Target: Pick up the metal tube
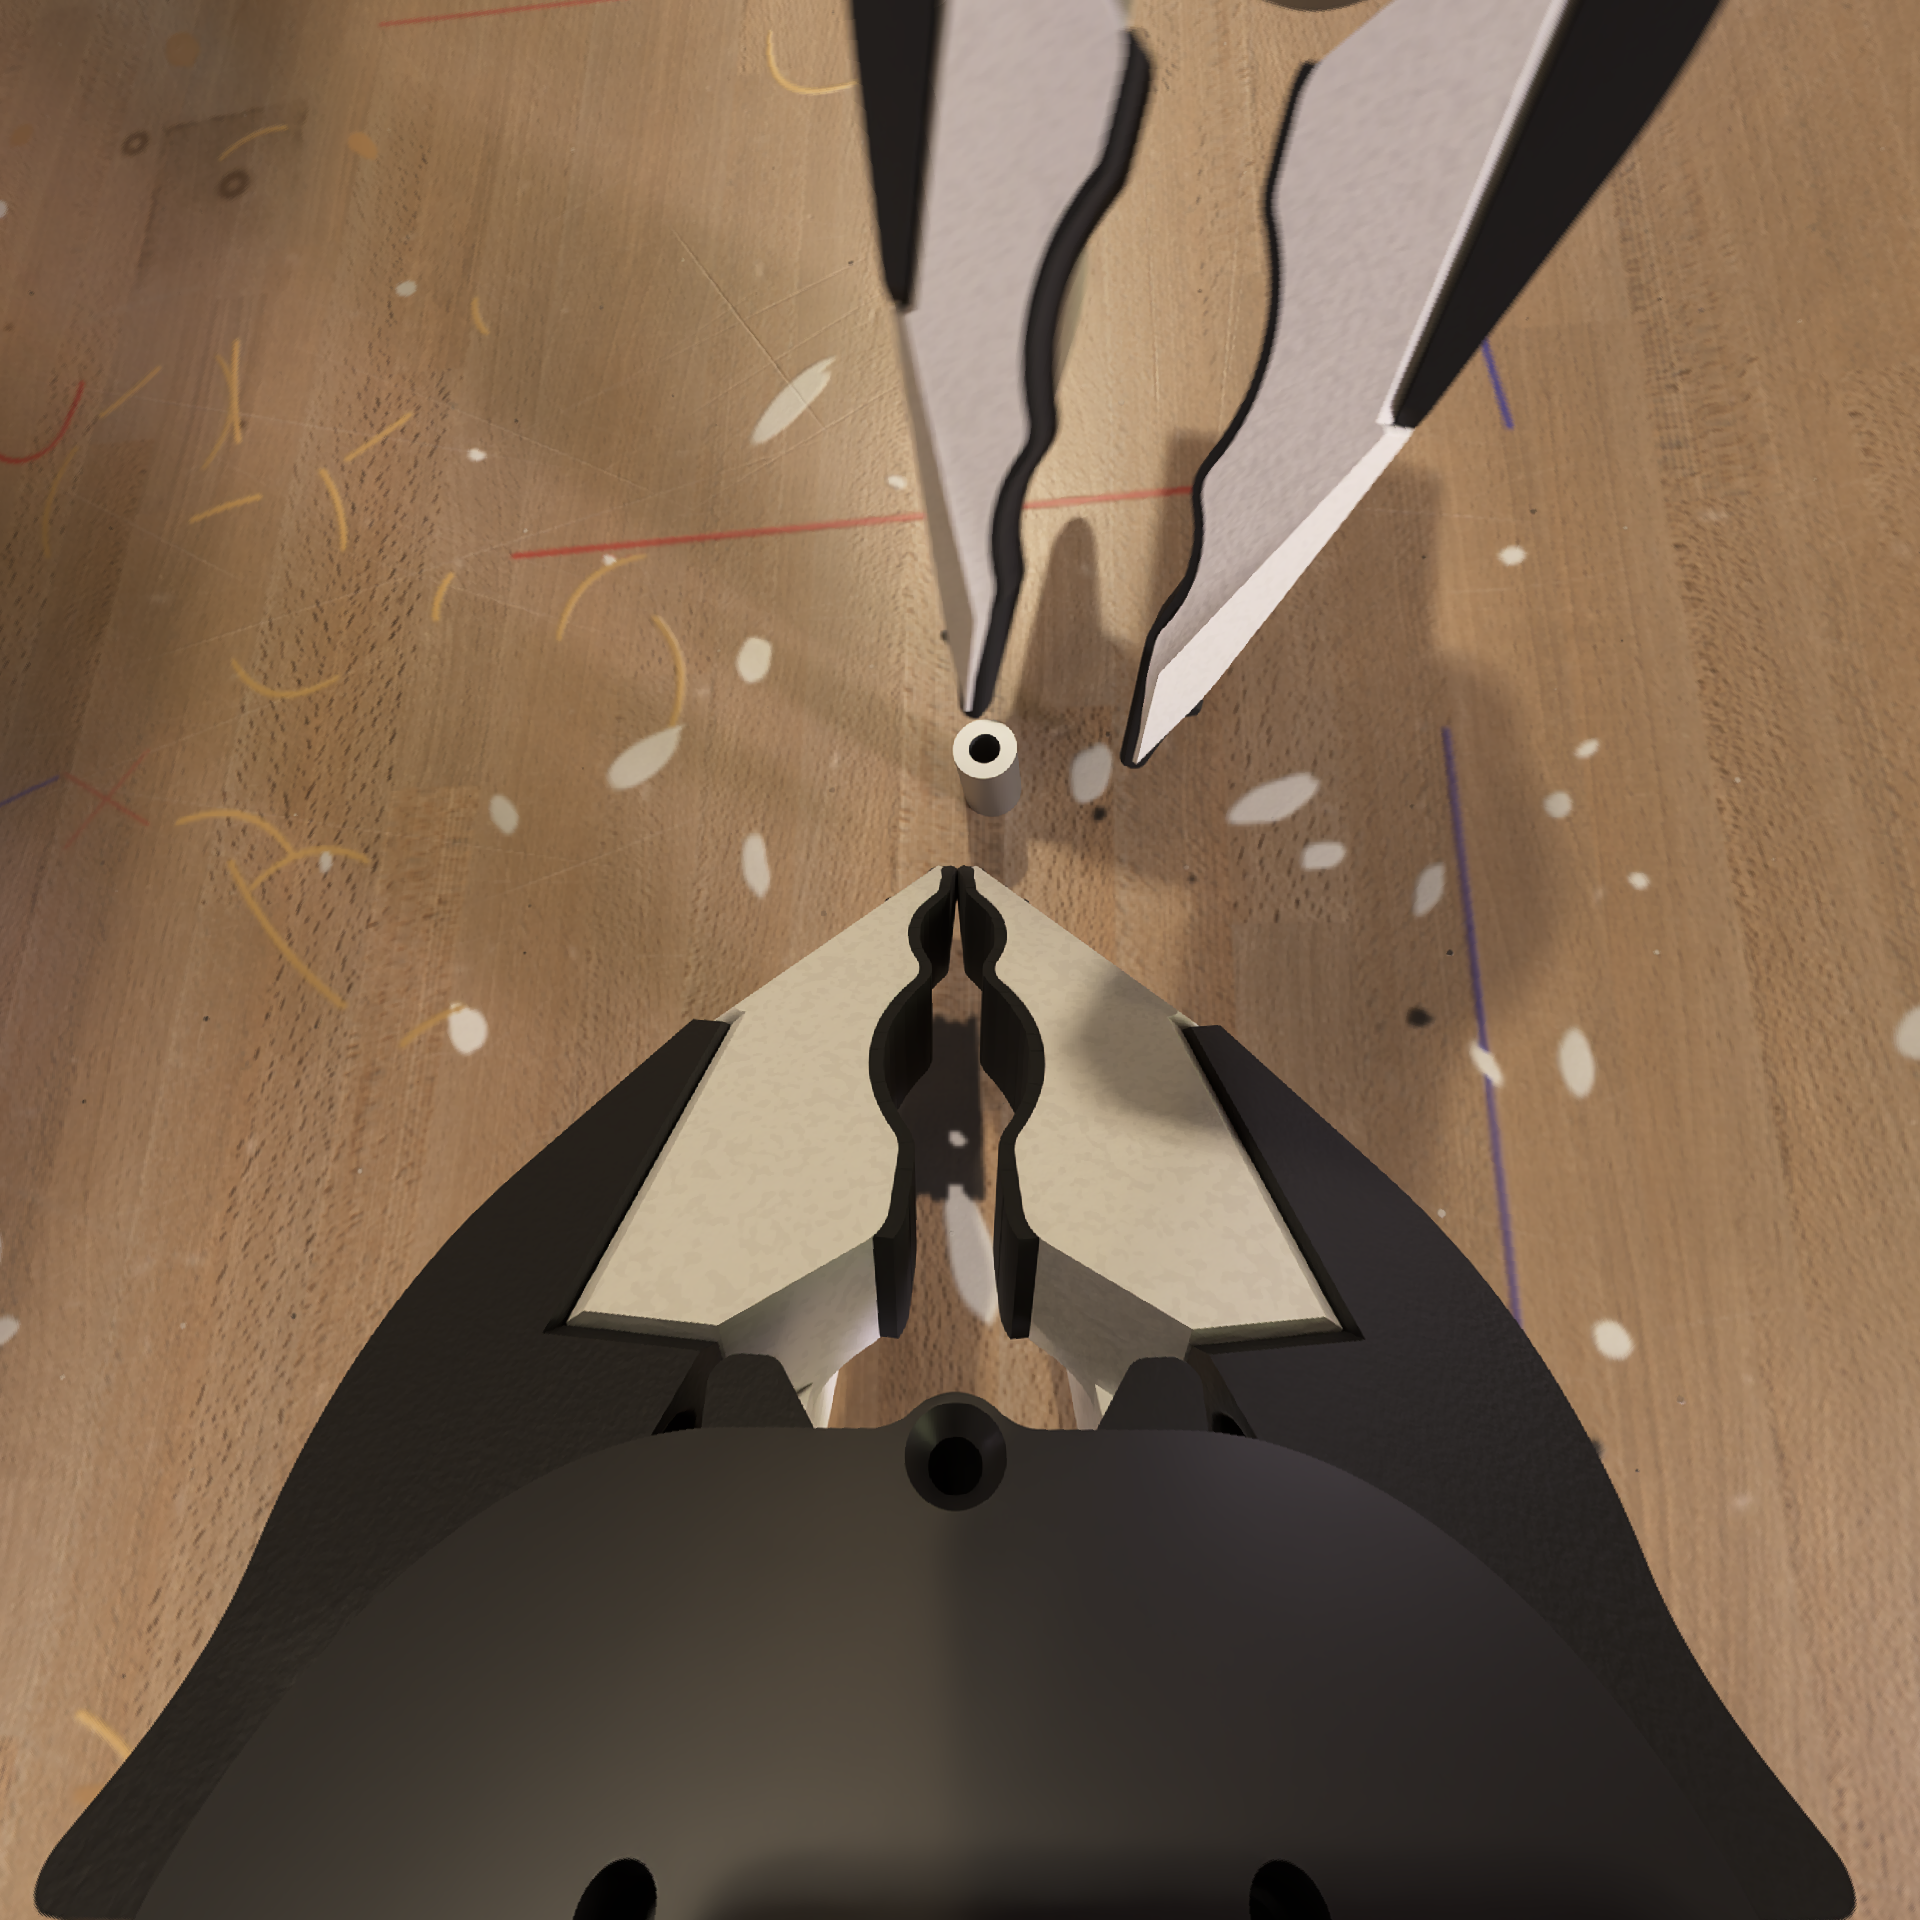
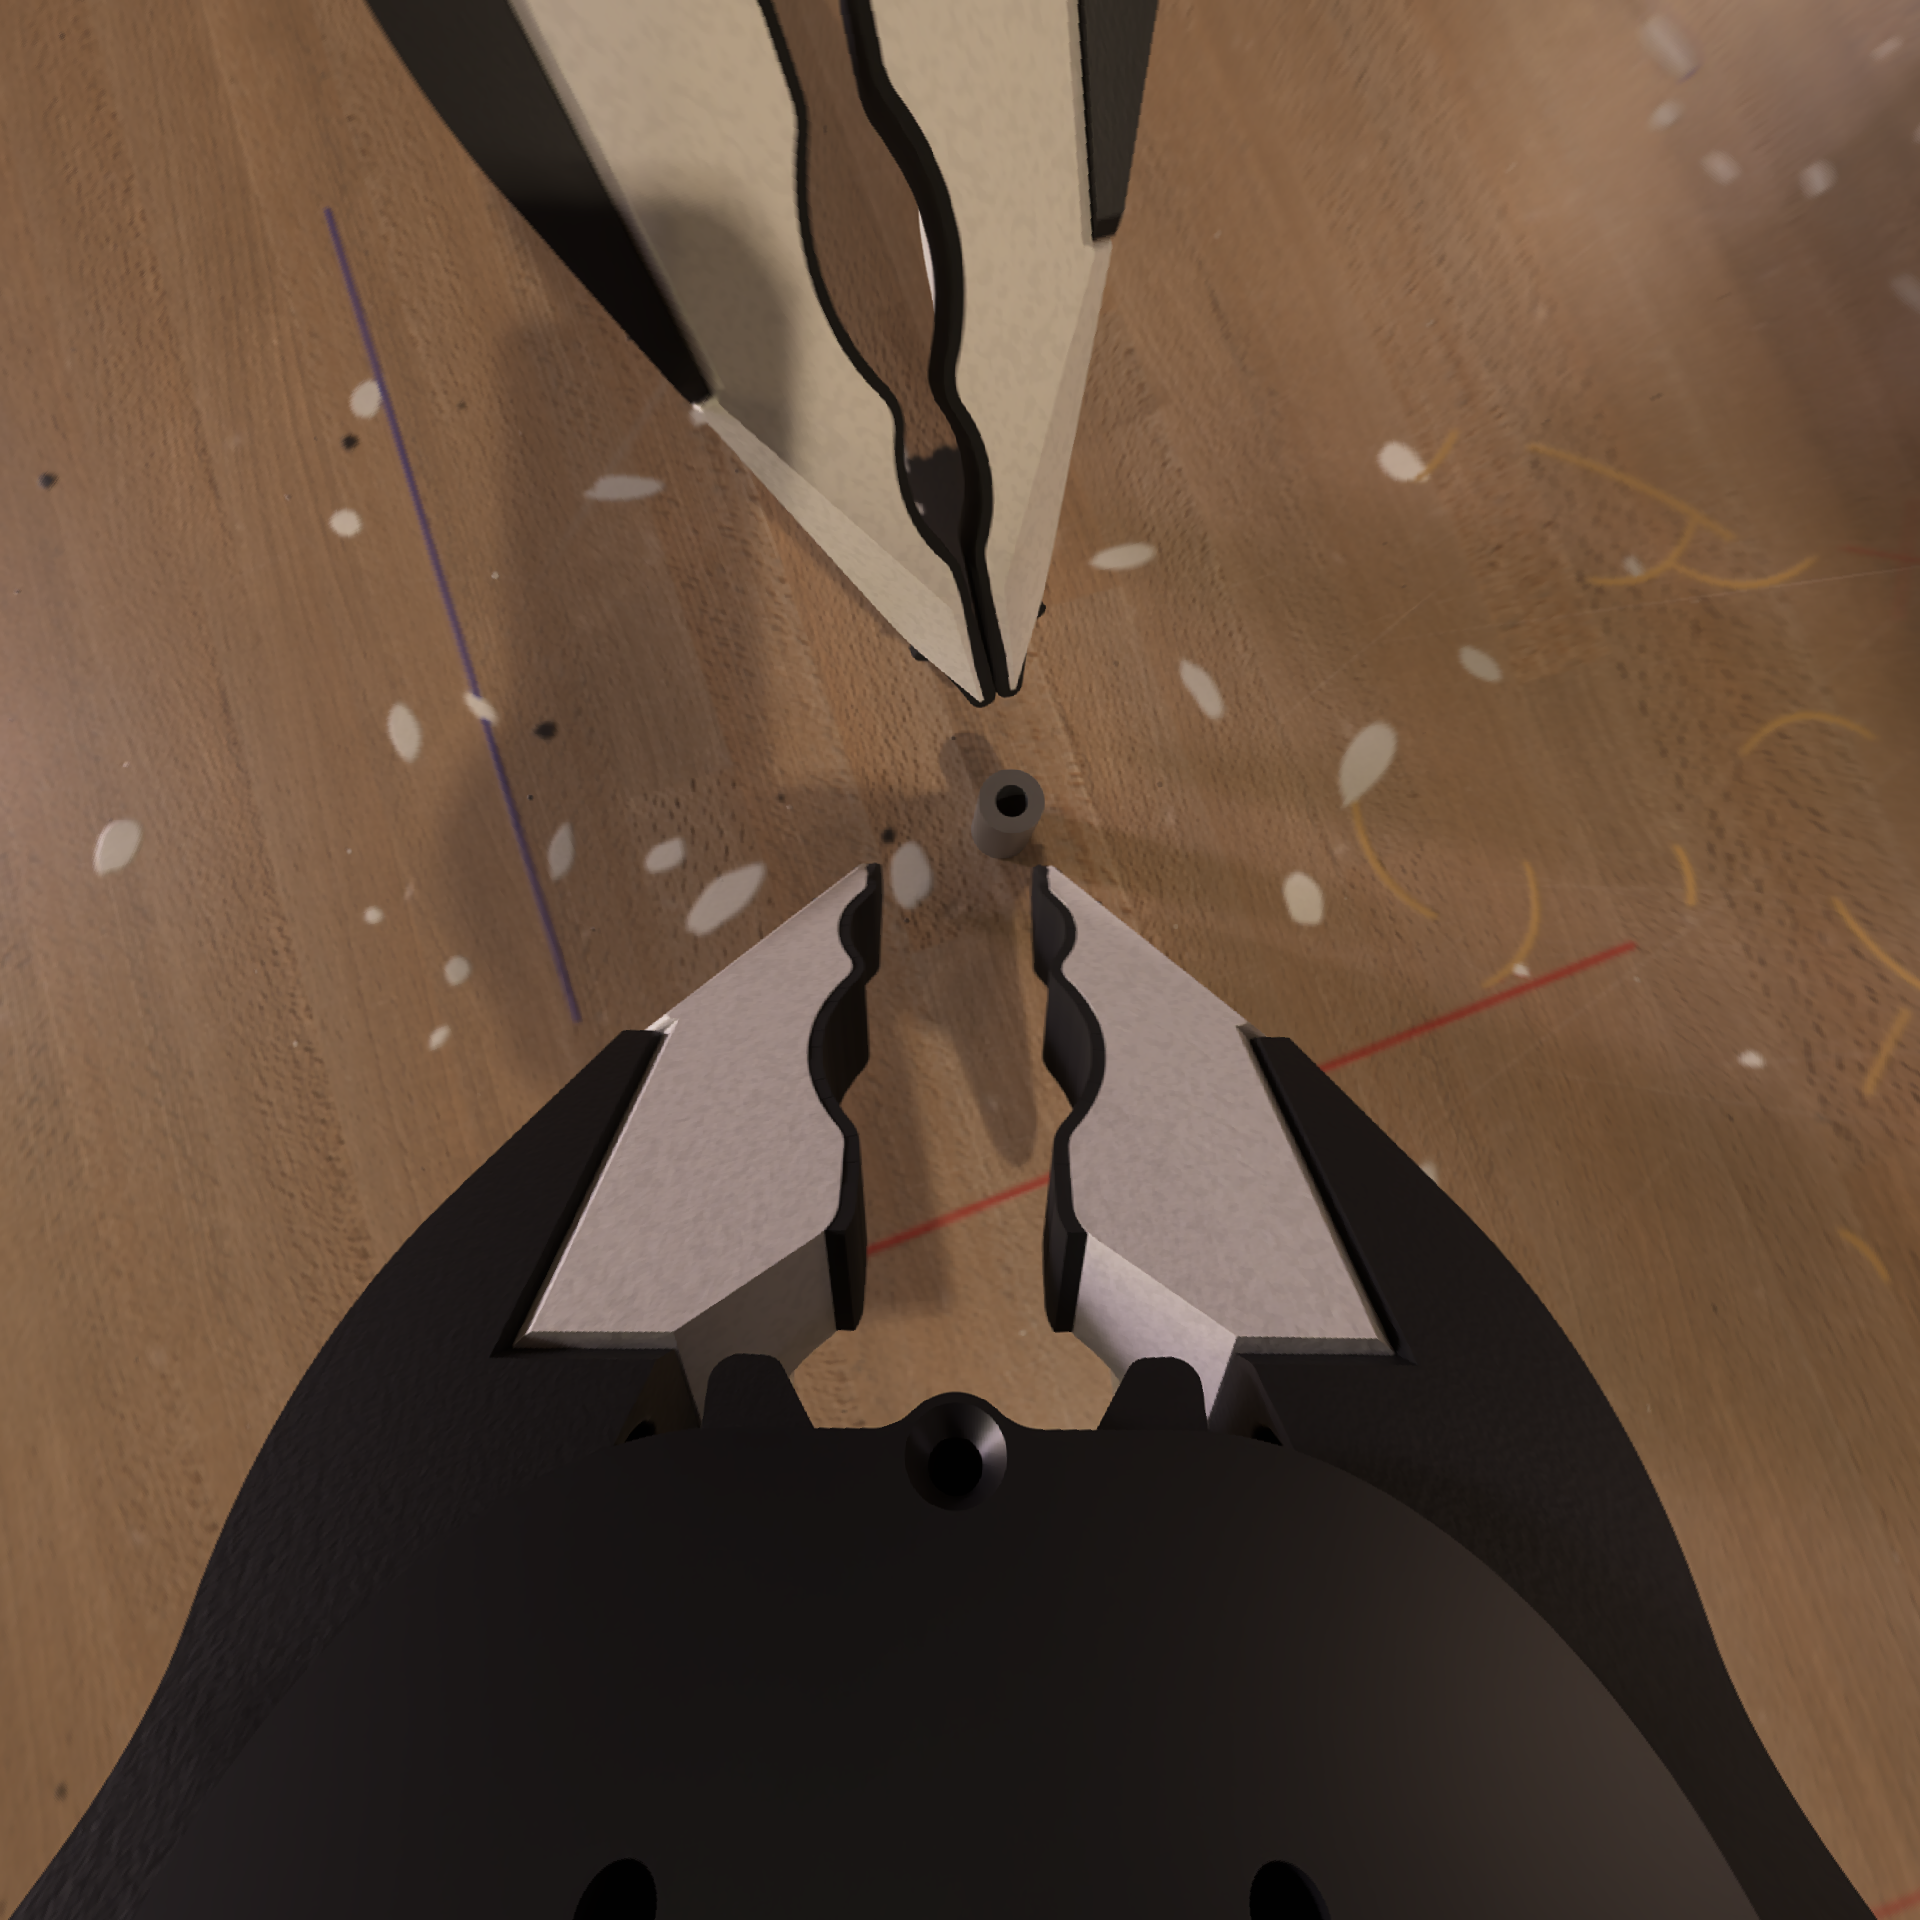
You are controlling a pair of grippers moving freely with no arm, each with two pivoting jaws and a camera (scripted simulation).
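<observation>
1. The wooden surface [image 1: 312, 1143], flecked with paint spots and thin coloured lines, carries only the metal tube.
2. The right gripper [image 2: 956, 878] has its fingers spread apart, empty; the left gripper [image 1: 956, 871] is clenched on nothing.
3. The metal tube [image 2: 1006, 821] stands upright just ahead of the right fingers, between both grippers.
4. The step looks like approach: the right fingers must advance around the tube, then close.
5. The tube's foot is shadowed, so its contact with the surface is unclear.
</observation>
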